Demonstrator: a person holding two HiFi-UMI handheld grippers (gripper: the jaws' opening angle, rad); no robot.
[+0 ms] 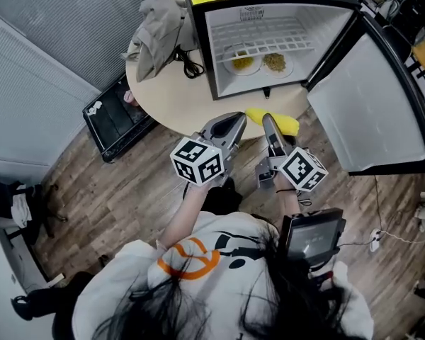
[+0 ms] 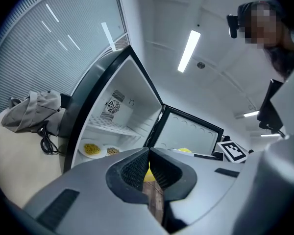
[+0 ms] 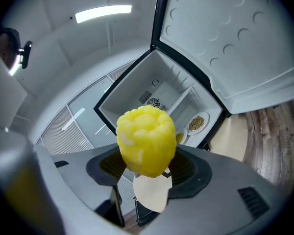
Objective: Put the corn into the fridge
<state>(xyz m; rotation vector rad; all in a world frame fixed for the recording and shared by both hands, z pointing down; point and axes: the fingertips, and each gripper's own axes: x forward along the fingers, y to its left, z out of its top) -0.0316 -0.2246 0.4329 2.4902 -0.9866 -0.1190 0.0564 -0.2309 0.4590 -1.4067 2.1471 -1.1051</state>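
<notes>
The corn (image 1: 282,123) is a short yellow cob; my right gripper (image 1: 268,119) is shut on it, and in the right gripper view the corn (image 3: 147,140) stands up between the pads. It hangs just past the round table's (image 1: 184,98) front edge, in front of the open mini fridge (image 1: 219,55). The fridge (image 3: 157,94) holds two small plates of food (image 1: 242,61) on its floor under a white rack. My left gripper (image 1: 239,117) is shut with nothing in it, close to the left of the corn. The left gripper view shows the fridge (image 2: 117,116) ahead.
The fridge door (image 1: 372,105) swings wide to the right. A grey jacket (image 1: 156,23) and a black cable (image 1: 190,66) lie on the table left of the fridge. A black case (image 1: 117,115) sits on the wood floor at left, a power strip (image 1: 374,239) at right.
</notes>
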